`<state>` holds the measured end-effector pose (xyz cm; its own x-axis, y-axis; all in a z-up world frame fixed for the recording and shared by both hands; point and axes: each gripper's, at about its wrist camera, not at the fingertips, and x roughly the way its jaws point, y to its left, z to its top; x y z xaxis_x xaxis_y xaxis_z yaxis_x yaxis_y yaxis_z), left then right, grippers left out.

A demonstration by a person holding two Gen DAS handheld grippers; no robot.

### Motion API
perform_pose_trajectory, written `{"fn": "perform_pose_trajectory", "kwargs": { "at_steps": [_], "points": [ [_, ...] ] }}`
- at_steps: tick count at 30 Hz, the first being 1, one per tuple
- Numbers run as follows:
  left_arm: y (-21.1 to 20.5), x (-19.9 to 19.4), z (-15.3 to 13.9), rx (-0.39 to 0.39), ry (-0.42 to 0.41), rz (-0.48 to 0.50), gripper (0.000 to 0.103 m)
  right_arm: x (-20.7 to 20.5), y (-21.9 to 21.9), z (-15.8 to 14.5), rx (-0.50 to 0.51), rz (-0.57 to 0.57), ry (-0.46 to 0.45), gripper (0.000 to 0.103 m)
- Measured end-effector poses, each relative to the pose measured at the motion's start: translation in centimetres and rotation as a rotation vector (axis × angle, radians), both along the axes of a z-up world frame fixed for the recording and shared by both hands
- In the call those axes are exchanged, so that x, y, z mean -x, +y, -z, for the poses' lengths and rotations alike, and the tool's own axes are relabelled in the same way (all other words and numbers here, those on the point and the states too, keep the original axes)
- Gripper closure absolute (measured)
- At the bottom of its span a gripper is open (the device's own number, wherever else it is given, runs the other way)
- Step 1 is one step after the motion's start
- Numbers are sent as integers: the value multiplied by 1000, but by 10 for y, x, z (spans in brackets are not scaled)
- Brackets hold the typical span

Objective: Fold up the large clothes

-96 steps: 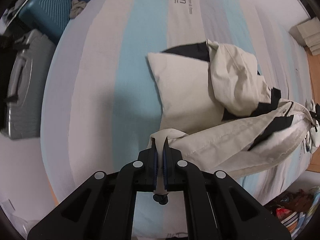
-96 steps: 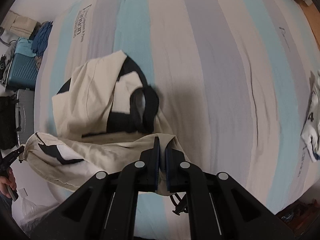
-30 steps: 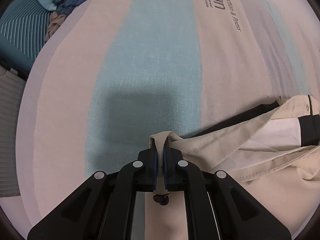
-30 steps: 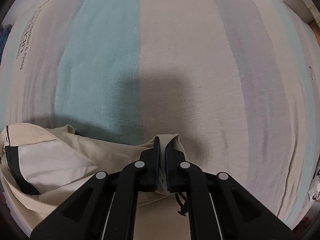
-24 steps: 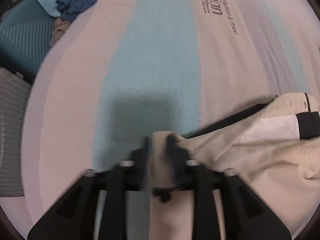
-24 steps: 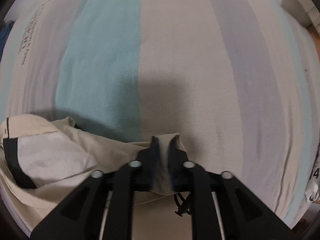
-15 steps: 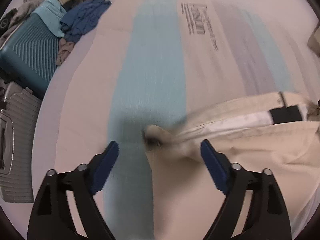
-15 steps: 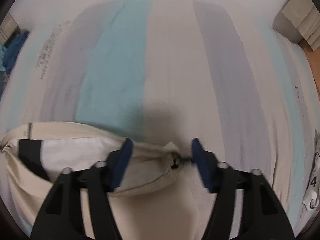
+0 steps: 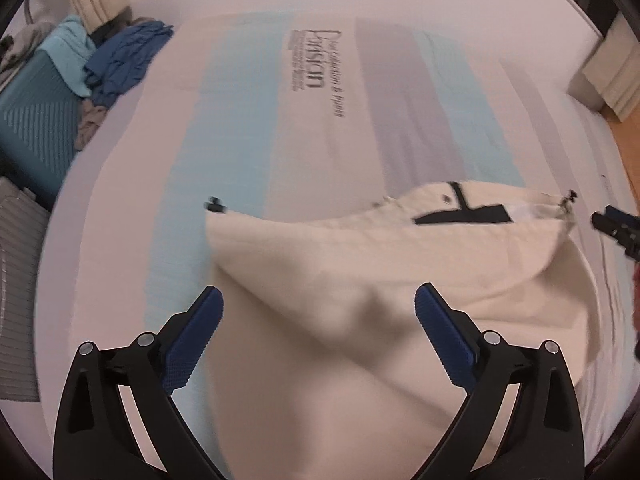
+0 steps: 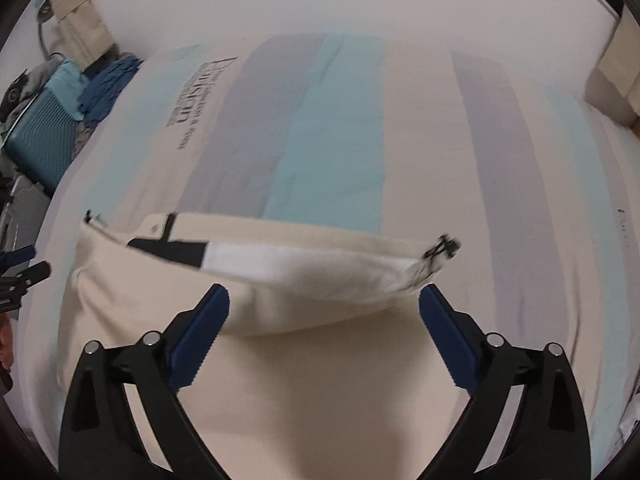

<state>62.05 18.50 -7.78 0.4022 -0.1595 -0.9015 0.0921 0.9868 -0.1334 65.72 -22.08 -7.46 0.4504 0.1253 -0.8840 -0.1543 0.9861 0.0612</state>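
A cream jacket (image 9: 360, 280) with black panels lies folded over on the striped bed (image 9: 240, 140); it also shows in the right wrist view (image 10: 280, 320), its hem edge with a white lining and a black cord toggle (image 10: 442, 249) facing away. My left gripper (image 9: 318, 316) is open and empty, just above the jacket's left part. My right gripper (image 10: 324, 316) is open and empty above the jacket's right part. The right gripper's tip shows at the edge of the left wrist view (image 9: 616, 230).
The bed sheet has blue, grey and cream stripes with printed text (image 9: 320, 68). A teal suitcase (image 9: 36, 120) with blue clothes (image 9: 120, 60) on it stands left of the bed. Beige folded items (image 9: 608, 76) sit at the far right. A wall lies behind.
Both grippers held the jacket's hem shut, carried it forward over the garment, then opened and let it drop. Both have since pulled up and back.
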Motion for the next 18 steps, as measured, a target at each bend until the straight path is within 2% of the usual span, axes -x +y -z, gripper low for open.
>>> {"fn": "perform_pose_trajectory", "kwargs": {
  "at_steps": [9, 18],
  "points": [
    [-28, 16, 20, 11, 23, 40, 8, 20, 30, 34, -26, -47, 122, 10],
    [-35, 7, 51, 15, 48, 45, 8, 3, 63, 59, -12, -85, 166, 10]
  ]
}}
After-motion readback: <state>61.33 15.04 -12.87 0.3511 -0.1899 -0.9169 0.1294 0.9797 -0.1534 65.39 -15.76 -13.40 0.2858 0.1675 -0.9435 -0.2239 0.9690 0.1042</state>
